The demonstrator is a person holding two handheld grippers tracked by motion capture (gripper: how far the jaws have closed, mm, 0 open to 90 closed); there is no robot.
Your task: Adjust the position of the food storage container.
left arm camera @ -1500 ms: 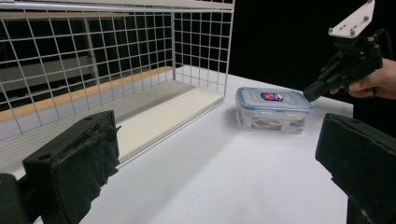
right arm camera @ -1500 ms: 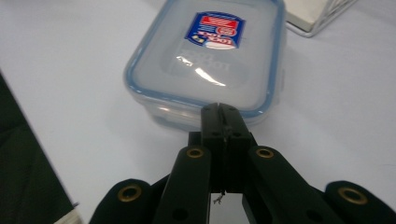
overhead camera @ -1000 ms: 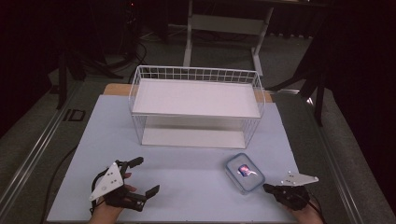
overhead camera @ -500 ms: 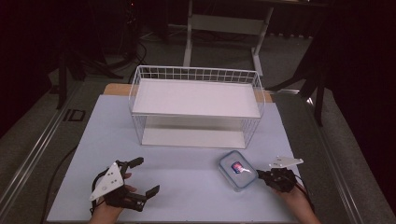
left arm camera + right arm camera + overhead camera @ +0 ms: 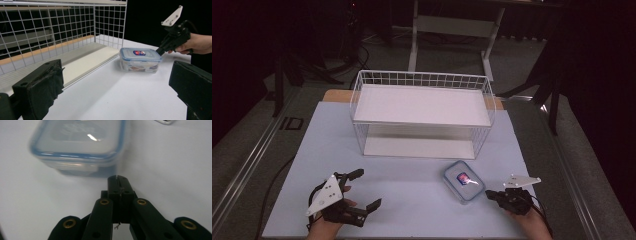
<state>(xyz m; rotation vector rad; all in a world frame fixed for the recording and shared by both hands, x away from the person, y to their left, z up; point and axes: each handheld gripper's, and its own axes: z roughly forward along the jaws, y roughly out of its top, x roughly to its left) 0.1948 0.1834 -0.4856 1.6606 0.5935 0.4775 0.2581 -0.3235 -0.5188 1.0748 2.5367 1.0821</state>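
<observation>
A clear lidded container (image 5: 463, 181) with a blue rim and a small label lies on the white table in front of the wire rack. My right gripper (image 5: 493, 194) is shut with nothing between its jaws, its tip right at the container's near right corner. In the right gripper view the closed tip (image 5: 117, 179) points at the container (image 5: 80, 145) just ahead; whether they touch I cannot tell. My left gripper (image 5: 366, 189) rests open at the front left, far from the container (image 5: 140, 60). In the left gripper view its wide gap (image 5: 117, 75) faces the right gripper (image 5: 160, 51).
A white wire rack (image 5: 422, 115) with a shelf board on top and another below stands at the table's middle back. The table's right edge (image 5: 532, 165) runs close to my right hand. A metal stand (image 5: 452, 30) is on the floor behind.
My right gripper has moved left and forward up to the container. The container has shifted slightly left and turned a little. The left gripper has not moved.
</observation>
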